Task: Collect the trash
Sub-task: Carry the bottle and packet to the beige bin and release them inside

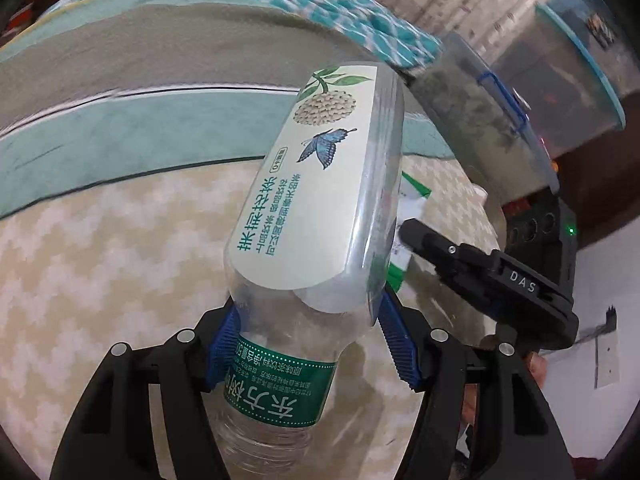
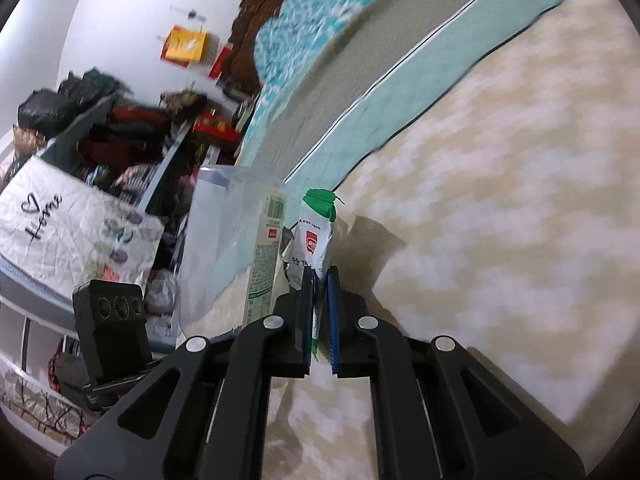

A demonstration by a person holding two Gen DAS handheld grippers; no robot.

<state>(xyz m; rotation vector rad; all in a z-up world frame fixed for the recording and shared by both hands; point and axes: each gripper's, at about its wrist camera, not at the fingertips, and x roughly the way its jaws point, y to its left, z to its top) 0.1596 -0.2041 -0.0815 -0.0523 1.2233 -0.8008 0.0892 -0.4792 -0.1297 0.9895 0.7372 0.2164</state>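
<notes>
**Trash gripped in both hands above the bed**

Trash hangs in both our grippers over the bed (image 1: 100, 240), whose cream zigzag cover fills the lower part of each view. Beyond that cover we see a grey band, a teal band and a teal patterned quilt (image 1: 360, 20) further back. Off the bed's far corner stands a clear storage box (image 1: 492, 128) with a blue latch; past the bed's other side there is a cluttered shelf with a white "Home" bag (image 2: 72, 232).

Our left gripper (image 1: 310, 332) is clamped on the bottle (image 1: 316, 184), an empty clear one with a pale butterfly label; the blue pads press its shoulder just above the green neck band, and its base points away over the bed. Our right gripper (image 2: 320, 304) is pinched together on a white-and-green wrapper (image 2: 314, 236), which stands up from the pads, just beside the bottle and above the cream cover.
</notes>
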